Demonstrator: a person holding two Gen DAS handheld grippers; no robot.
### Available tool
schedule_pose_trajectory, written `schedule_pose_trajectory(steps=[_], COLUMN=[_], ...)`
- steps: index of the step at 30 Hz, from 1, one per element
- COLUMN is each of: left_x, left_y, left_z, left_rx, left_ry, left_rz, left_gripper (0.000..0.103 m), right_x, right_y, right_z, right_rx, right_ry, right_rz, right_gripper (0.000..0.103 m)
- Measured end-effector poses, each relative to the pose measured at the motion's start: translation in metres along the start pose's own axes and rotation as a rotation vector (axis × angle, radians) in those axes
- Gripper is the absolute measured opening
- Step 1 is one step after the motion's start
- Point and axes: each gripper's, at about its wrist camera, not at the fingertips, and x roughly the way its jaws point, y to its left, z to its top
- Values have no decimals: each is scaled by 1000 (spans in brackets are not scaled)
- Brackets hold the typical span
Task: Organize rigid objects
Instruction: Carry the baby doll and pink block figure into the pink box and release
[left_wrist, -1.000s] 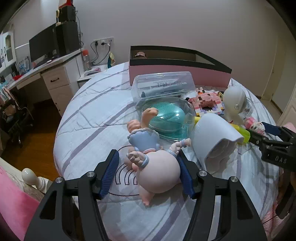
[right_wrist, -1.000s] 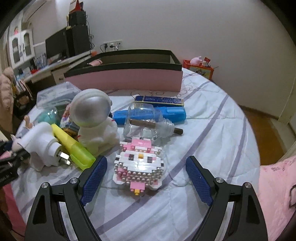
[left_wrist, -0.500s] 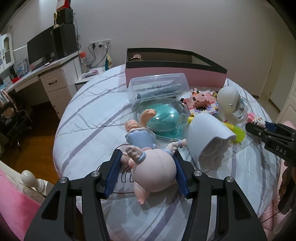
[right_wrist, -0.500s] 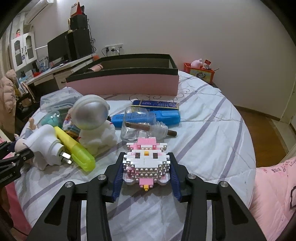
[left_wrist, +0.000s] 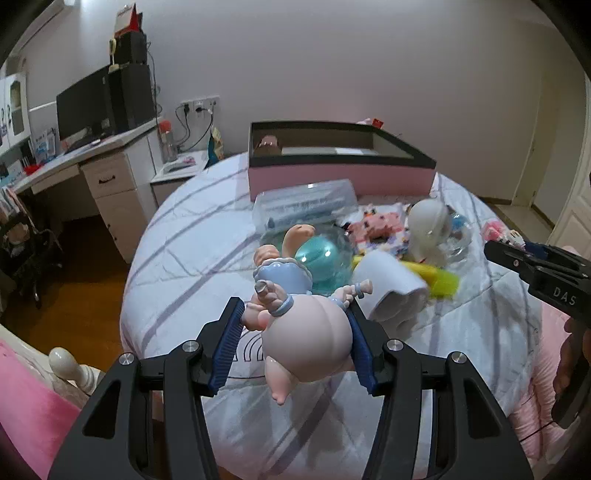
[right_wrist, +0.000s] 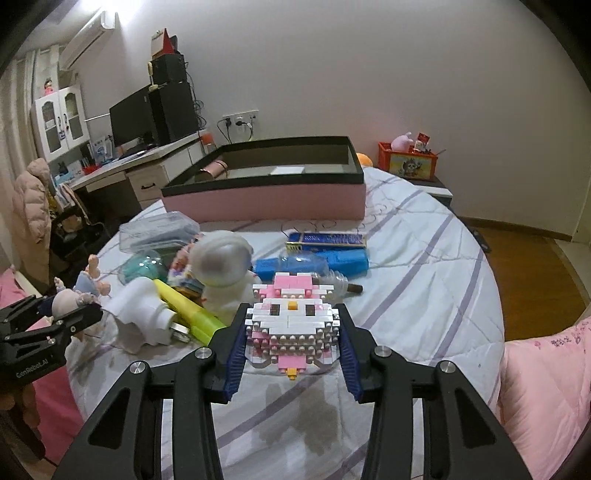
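Note:
My left gripper (left_wrist: 295, 347) is shut on a pink doll with a blue dress (left_wrist: 299, 325) and holds it above the bed. My right gripper (right_wrist: 291, 350) is shut on a pink-and-white brick cat figure (right_wrist: 291, 325), also lifted off the bed. A pink box with a black rim (right_wrist: 266, 195) stands open at the far side of the bed; it also shows in the left wrist view (left_wrist: 340, 173). The left gripper with the doll shows at the left edge of the right wrist view (right_wrist: 55, 314).
On the striped bedspread (right_wrist: 424, 258) lie a white astronaut figure (right_wrist: 225, 269), a white plug adapter (right_wrist: 144, 317), a yellow marker (right_wrist: 188, 314), a blue case (right_wrist: 314, 262), a clear box (right_wrist: 159, 229) and a teal dome (left_wrist: 325, 258). A desk (left_wrist: 92, 162) stands left.
Both grippers closed on their toys and lifted them: the left on the doll, the right on the brick cat. Both have risen above the bed.

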Motion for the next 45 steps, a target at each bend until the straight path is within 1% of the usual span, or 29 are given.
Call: schedule_pose_trajectory(steps=[3, 7, 9, 15, 21, 29, 34, 38, 45], left_x=[-11, -28, -37, -65, -87, -100, -104, -104, -93], left_y=[-4, -12, -17, -32, -42, -44, -49, -50, -48], left_z=[10, 28, 42, 79, 100, 120, 130, 136, 146], left_rx=[7, 11, 14, 23, 31, 55, 77, 87, 81], left_ry=[-36, -99, -140, -266, -354, -431, -476, -494, -486], left_rz=[-8, -14, -20, -33, -35, -24, 23, 58, 75], left_gripper=[55, 55, 55, 55, 55, 55, 55, 55, 55], right_x=[-9, -26, -33, -62, -83, -100, -103, -101, -90], right_y=[4, 11, 16, 37, 52, 60, 62, 61, 63], right_z=[6, 21, 28, 60, 83, 100, 111, 118, 129], right_rx=[-2, -11, -22, -57, -82, -99, -107, -109, -118], right_ry=[-28, -91, -115, -223, -310, -384, -418, -434, -441], right_rz=[10, 22, 30, 53, 69, 66, 60, 55, 63], right_gripper=[44, 44, 44, 44, 44, 44, 45, 45, 45])
